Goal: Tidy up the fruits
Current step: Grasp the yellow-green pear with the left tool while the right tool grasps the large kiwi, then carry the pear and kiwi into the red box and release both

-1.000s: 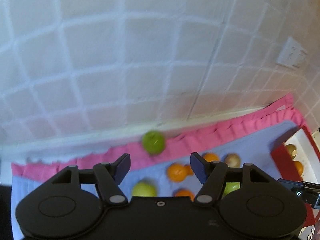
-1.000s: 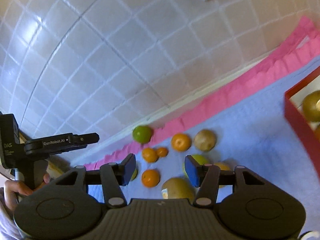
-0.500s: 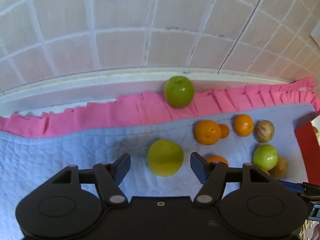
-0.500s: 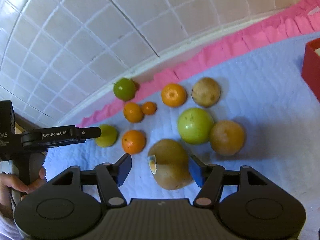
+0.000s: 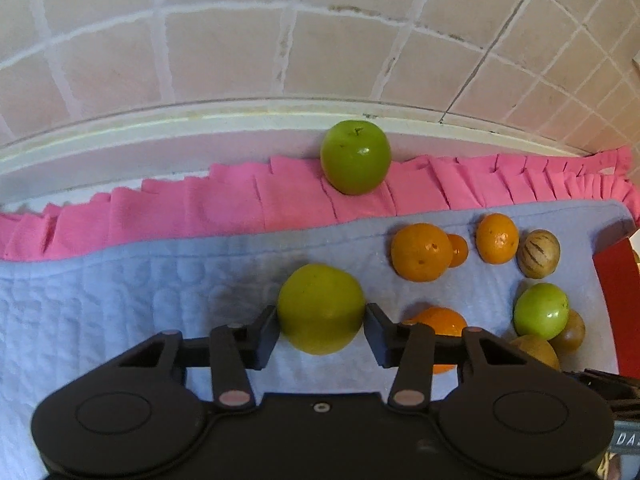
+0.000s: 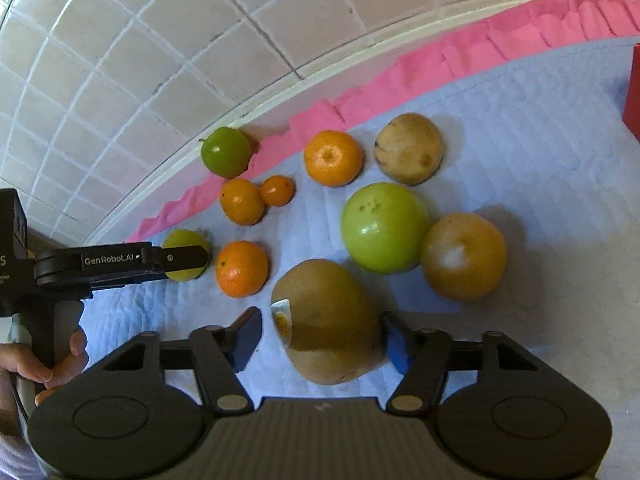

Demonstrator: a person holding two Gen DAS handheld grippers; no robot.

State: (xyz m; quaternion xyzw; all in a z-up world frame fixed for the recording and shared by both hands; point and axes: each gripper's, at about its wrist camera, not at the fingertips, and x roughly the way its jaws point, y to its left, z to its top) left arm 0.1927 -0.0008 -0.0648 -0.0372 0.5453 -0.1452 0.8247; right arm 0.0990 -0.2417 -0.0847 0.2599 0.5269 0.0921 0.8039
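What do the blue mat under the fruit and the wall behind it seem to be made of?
The blue mat looks like soft quilted fabric: a matte surface with puffy stitched bumps, edged by a pink pleated frill that also looks like cloth. The wall looks like glazed ceramic tile: pale squares with light grout lines and a slight sheen in the right wrist view.

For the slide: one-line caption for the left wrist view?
Left gripper closing on a yellow-green apple on the blue quilted mat, oranges and green apples beyond.
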